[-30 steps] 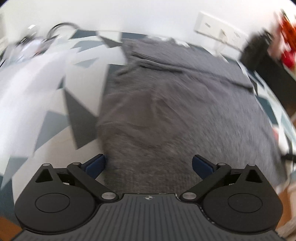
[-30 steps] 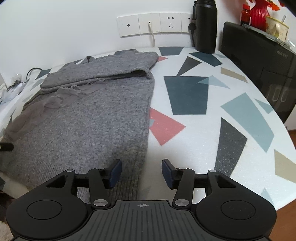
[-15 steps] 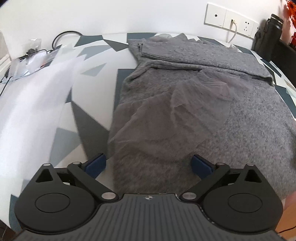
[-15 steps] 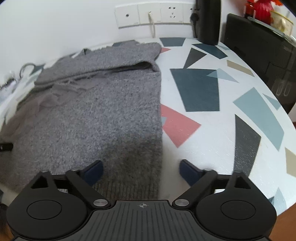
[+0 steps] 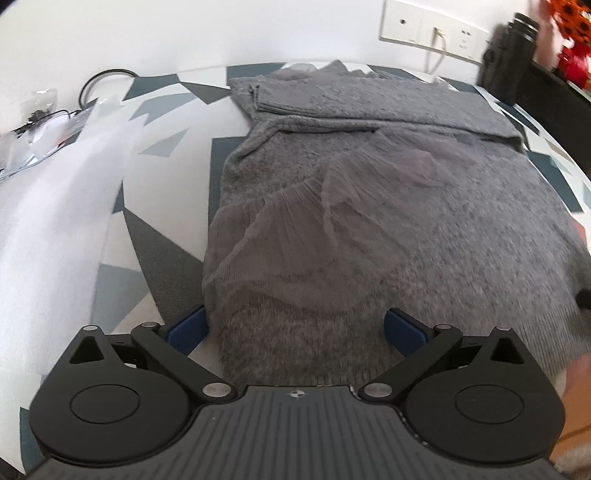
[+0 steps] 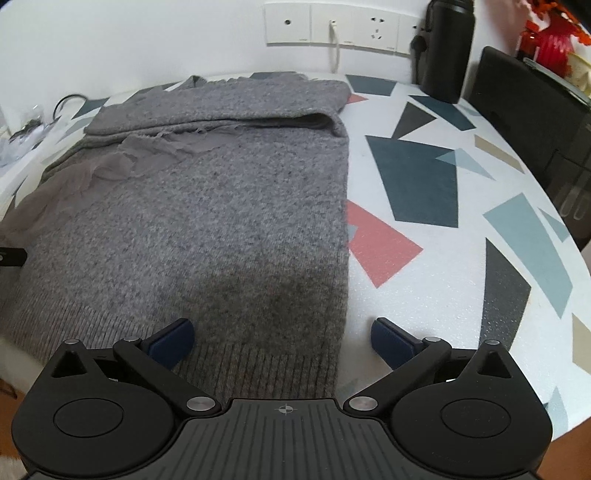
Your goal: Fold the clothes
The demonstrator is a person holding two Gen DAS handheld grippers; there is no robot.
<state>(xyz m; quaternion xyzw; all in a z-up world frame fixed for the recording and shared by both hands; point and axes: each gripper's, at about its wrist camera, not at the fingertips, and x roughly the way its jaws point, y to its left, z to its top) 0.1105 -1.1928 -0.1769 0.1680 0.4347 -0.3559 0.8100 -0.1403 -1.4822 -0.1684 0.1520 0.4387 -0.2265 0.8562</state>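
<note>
A grey knit sweater [image 5: 424,229] lies flat on the patterned table, its far end folded over, with a sheer grey mesh layer [image 5: 295,236] on its left part. My left gripper [image 5: 295,328] is open and empty over the sweater's near left hem corner. My right gripper [image 6: 282,338] is open and empty over the near right hem corner of the sweater [image 6: 207,221]. The sweater's ribbed hem [image 6: 266,365] lies between the right fingers.
The table [image 6: 443,206] has a white top with coloured geometric shapes. A black bottle [image 6: 447,48] and wall sockets [image 6: 332,27] stand at the back. A dark cabinet [image 6: 535,122] is at the right. Cables and plastic bags [image 5: 44,122] lie at the far left.
My right gripper has opened wide and shifted left over the hem corner. My left gripper stayed open and moved to the sweater's left hem corner.
</note>
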